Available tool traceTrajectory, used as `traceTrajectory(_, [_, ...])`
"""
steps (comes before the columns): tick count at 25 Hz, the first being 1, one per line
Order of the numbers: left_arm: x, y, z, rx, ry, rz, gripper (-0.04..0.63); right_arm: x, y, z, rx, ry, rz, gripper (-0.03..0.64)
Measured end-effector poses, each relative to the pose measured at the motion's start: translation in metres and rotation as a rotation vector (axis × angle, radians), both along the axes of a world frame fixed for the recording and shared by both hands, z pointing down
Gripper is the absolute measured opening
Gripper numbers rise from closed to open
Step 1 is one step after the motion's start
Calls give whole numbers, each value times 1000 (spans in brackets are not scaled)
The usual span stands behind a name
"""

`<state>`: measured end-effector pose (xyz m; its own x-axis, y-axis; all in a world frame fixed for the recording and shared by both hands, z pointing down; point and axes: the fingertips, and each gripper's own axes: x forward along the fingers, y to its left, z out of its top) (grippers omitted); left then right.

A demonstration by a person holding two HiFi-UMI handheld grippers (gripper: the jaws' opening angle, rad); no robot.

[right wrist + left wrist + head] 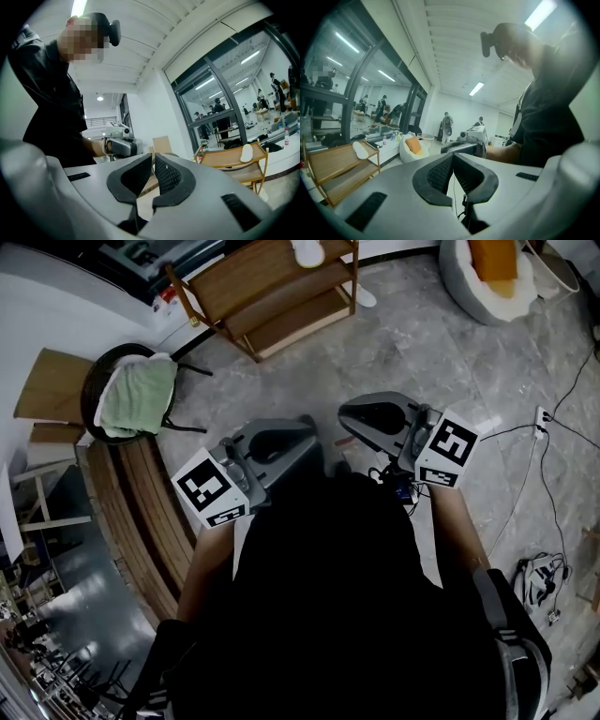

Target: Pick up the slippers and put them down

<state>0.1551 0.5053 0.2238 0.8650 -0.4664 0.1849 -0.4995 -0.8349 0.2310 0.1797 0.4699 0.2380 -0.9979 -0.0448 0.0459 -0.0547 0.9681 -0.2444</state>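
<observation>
A white slipper (307, 251) lies on the top shelf of a wooden rack (272, 292) far ahead, and another white slipper (366, 296) lies on the floor beside the rack. The shelf slipper also shows small in the left gripper view (360, 150) and the right gripper view (246, 153). I hold both grippers close to my body, well short of the rack. My left gripper (307, 427) (453, 157) is shut with nothing in it. My right gripper (345, 416) (153, 157) is shut and empty too. The two grippers point roughly toward each other.
A chair with a green towel (136, 395) stands at the left beside a long wooden bench (141, 512). A white beanbag with an orange cushion (487, 277) sits at the top right. Cables (553, 427) run over the grey stone floor at the right.
</observation>
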Motion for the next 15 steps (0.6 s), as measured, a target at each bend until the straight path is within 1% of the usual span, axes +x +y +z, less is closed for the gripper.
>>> traceTrajectory(3, [0, -9, 2, 7, 14, 7, 11, -1, -8, 1, -2, 4, 2, 31])
traceTrajectory(7, [-12, -29, 2, 6, 38, -1, 11, -8, -29, 2, -3, 22, 10, 31])
traceTrajectory(11, [-29, -55, 2, 9, 60, -4, 11, -24, -54, 2, 1, 45, 10, 31])
traceTrajectory(15, [-56, -90, 6, 7, 81, -13, 11, -43, -86, 3, -2, 60, 27, 31])
